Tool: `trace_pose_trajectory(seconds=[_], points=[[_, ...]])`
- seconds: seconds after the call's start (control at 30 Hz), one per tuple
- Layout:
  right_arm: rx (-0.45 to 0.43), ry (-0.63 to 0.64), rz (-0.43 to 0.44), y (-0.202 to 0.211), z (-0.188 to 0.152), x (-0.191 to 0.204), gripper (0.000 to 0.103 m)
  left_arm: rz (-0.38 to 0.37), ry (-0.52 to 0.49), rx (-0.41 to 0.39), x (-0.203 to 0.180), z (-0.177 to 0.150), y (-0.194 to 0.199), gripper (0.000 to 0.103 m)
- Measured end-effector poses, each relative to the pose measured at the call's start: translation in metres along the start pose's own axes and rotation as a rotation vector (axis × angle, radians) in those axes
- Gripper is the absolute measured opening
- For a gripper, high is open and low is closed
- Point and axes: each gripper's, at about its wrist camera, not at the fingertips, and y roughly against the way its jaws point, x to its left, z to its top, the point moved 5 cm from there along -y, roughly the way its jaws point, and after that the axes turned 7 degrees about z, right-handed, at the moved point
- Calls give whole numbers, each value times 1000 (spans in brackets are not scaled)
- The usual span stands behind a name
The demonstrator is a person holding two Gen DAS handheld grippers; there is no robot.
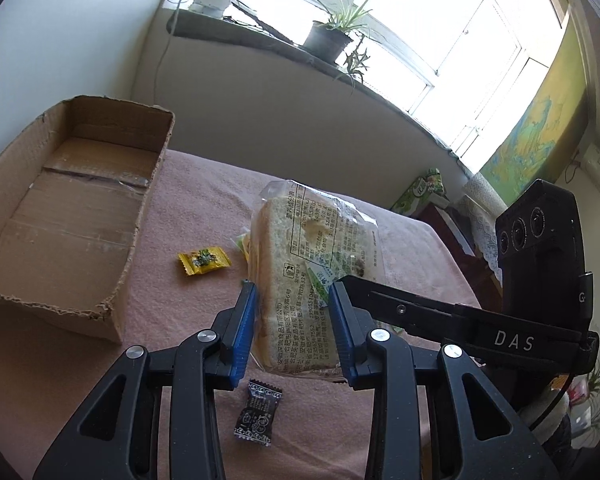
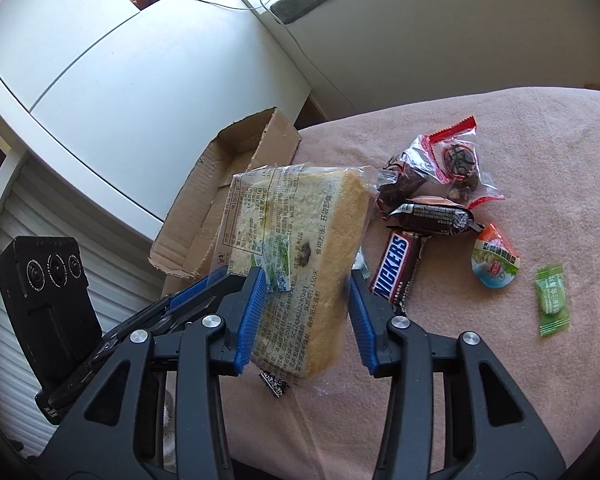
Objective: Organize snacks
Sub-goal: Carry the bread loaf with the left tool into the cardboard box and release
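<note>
A clear-wrapped bread loaf [image 1: 300, 248] [image 2: 300, 216] hangs tilted above the pink cloth, gripped from both sides. My left gripper [image 1: 293, 292] is shut on its lower end, blue pads pressing the wrapper. My right gripper [image 2: 306, 280] is shut on the same end, and one of its black fingers [image 1: 400, 308] reaches in from the right. The left gripper's blue pad [image 2: 196, 288] shows beside the loaf in the right wrist view. The open cardboard box [image 1: 80, 320] [image 2: 256, 140] stands left of the loaf with nothing in it.
On the cloth lie a yellow candy [image 1: 204, 262], a black candy [image 1: 258, 412] [image 2: 276, 384], a Snickers bar [image 2: 396, 268], a dark wrapper [image 2: 432, 216], a red-edged clear packet [image 2: 456, 156], a jelly cup [image 2: 494, 260] and a green candy [image 2: 552, 300]. A white cabinet [image 2: 140, 80] stands behind the box.
</note>
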Motion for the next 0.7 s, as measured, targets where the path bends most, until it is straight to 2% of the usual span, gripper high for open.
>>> trace_pose_trajectory(seconds=[0.4,0.7], points=[[28,121,56,-46,32,69,44,76,72,-117,64,30,37,33],[88,182,86,-102,39,102,44,123,155,-139,118,39,46,33]])
